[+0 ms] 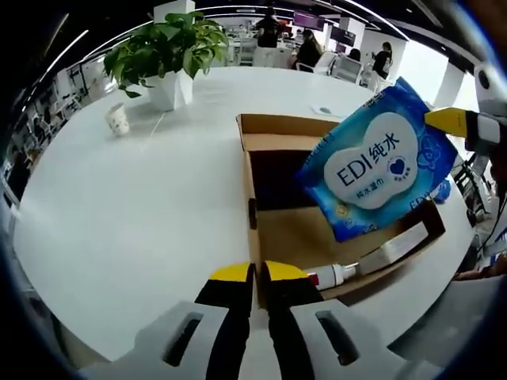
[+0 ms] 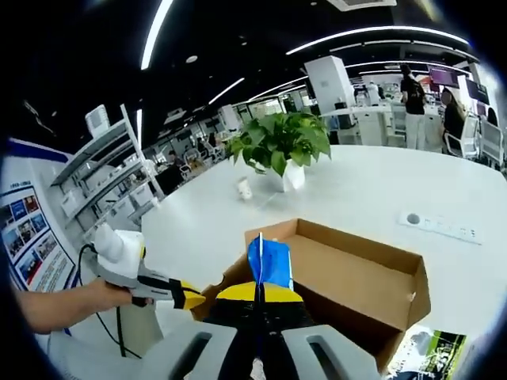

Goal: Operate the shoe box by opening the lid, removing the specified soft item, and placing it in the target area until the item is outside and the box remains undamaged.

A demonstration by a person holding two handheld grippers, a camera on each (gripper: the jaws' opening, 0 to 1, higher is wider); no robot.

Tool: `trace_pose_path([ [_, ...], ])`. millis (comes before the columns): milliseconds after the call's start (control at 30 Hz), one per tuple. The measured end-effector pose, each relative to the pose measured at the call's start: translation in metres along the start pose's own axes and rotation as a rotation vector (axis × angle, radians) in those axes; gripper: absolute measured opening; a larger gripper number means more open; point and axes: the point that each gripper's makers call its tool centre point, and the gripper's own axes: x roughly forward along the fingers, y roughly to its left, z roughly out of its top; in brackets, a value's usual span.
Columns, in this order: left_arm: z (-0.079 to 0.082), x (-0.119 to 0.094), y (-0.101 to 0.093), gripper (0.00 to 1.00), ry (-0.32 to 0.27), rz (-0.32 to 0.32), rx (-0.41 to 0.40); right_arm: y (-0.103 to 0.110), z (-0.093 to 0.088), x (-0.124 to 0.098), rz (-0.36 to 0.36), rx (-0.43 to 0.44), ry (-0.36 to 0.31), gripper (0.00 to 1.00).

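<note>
We held the wipes pack (image 1: 379, 168) pinched edge-on in our right claw (image 2: 258, 294), lifted above the open shoe box (image 1: 277, 206), clear of it. Our left claw (image 1: 257, 273), jaws together, gripped the box's near wall on the surface (image 1: 142, 206).

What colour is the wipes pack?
Blue with a white label, clearest in the left gripper view: wipes pack.

Blue wipes pack (image 1: 379, 162) with white cloud label, brown cardboard box (image 1: 333, 237), white worktop (image 1: 142, 198), yellow-tipped black tool jaws, green plant (image 1: 170, 43).
</note>
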Motion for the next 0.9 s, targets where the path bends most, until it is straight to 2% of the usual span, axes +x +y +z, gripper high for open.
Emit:
trace_pose_path([
  [100, 0.000, 0.000, 0.000, 0.03, 0.003, 0.002, -0.006, -0.002, 0.010, -0.008, -0.003, -0.004, -0.014, 0.00],
  [567, -0.001, -0.001, -0.001, 0.01, 0.010, 0.016, -0.052, 0.003, 0.028, -0.047, -0.024, -0.002, -0.052, 0.00],
  [900, -0.003, -0.009, -0.009, 0.01, 0.012, 0.023, -0.063, -0.018, 0.048, -0.071, -0.063, 0.010, -0.098, 0.00],
])
